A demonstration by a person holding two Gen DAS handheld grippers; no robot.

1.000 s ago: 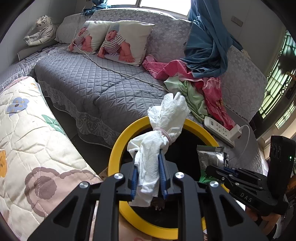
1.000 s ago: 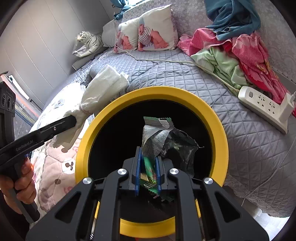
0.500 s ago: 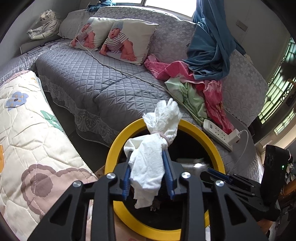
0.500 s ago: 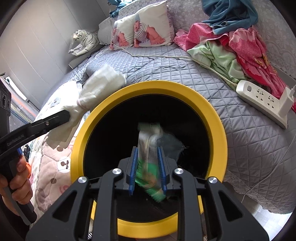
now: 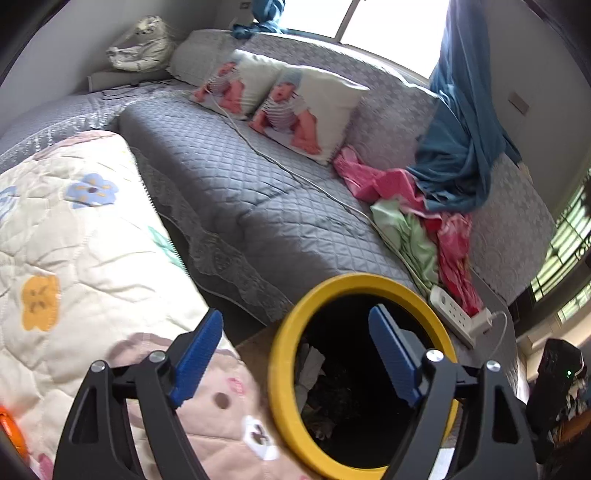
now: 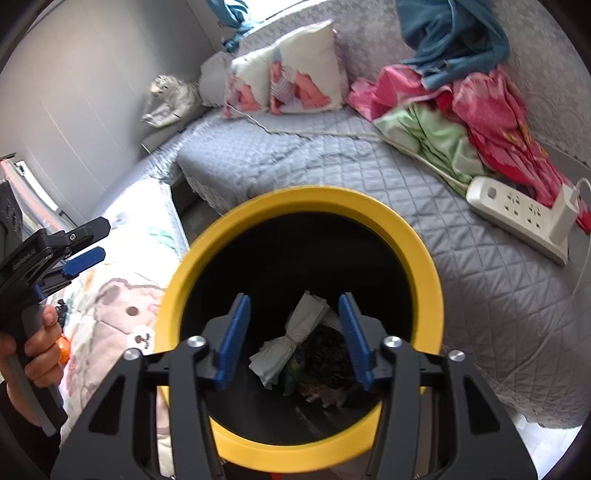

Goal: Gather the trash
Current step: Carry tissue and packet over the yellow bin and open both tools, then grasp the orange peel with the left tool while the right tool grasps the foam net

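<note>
Lying in bin (image 6: 295,206) now: tissue wad (image 6: 291,339), wrapper (image 6: 325,354).

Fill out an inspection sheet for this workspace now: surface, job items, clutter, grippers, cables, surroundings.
Surface: grey quilted sofa cover.
Job's things: yellow-rimmed bin holds a tied white bundle and a dark wrapper.
Clutter: pink and green clothes, blue cloth, two printed cushions.
Grippers: left gripper and right gripper open and empty, jaws just opened.
Cables: white power strip; a cord crosses the sofa.
Surroundings: floral quilt, plush toy.
</note>
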